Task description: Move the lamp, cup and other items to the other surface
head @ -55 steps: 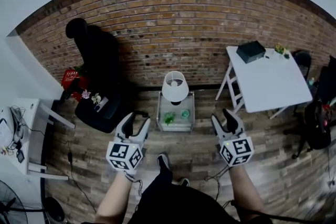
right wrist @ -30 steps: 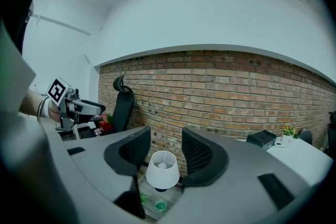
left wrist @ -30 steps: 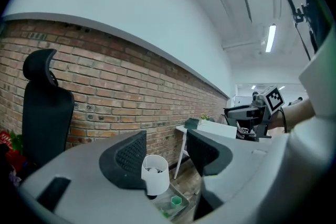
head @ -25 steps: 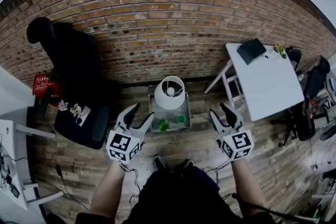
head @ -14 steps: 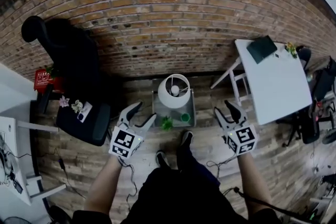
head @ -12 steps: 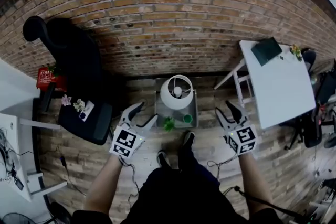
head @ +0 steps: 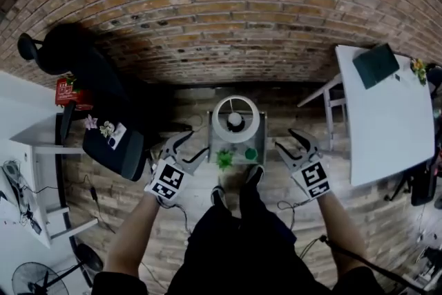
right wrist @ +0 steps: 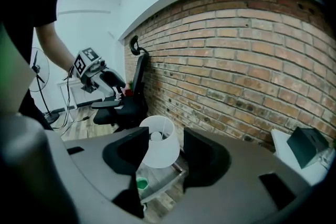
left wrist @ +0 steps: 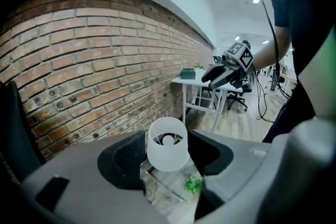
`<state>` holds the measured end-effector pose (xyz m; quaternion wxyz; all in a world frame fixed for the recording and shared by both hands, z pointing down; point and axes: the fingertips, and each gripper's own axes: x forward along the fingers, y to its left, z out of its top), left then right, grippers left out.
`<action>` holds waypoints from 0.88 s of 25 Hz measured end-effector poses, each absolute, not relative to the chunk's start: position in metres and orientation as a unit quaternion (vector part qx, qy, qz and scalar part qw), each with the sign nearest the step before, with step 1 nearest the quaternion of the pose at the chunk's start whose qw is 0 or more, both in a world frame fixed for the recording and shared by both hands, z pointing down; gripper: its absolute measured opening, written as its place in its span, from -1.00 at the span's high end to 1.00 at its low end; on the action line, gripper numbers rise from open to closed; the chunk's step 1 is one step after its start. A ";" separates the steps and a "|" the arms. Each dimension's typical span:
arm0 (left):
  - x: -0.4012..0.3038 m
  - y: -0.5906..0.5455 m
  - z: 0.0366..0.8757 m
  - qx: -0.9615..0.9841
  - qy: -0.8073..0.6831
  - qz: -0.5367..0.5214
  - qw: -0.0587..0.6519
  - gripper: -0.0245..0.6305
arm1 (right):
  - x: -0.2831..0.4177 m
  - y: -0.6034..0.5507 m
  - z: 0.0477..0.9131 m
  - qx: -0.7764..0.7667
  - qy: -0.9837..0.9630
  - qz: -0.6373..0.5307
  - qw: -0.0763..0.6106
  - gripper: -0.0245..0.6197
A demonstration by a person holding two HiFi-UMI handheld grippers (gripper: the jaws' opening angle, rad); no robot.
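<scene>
A white lamp (head: 235, 119) stands on a small glass side table (head: 260, 141) against the brick wall. A green plant (head: 224, 159) and a green cup (head: 251, 154) sit on the table's near part. My left gripper (head: 188, 146) hangs open just left of the table. My right gripper (head: 289, 140) hangs open just right of it. Neither touches anything. The left gripper view shows the lamp (left wrist: 168, 144) and plant (left wrist: 193, 184) beyond its empty jaws. From the right gripper view, the lamp (right wrist: 159, 148) and cup (right wrist: 142, 183) show ahead of its empty jaws.
A black office chair (head: 110, 141) with small flowers on its seat stands to the left. To the right is a white table (head: 387, 114) with a dark box (head: 376, 65). A white desk (head: 27, 148) and a fan (head: 41, 276) stand far left. The person's feet (head: 238, 186) are just before the side table.
The person has stepped closer, so the side table now lies right below the head camera. Both grippers have come down and forward to flank the table. Their jaws stay open.
</scene>
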<state>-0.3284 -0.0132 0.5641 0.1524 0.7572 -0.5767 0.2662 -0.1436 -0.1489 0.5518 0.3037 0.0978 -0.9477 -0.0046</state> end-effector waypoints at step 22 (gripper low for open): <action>-0.377 -0.076 0.817 0.789 -0.407 0.406 0.218 -0.01 | -0.190 -0.197 0.785 -0.061 -0.906 -0.049 0.417 0.07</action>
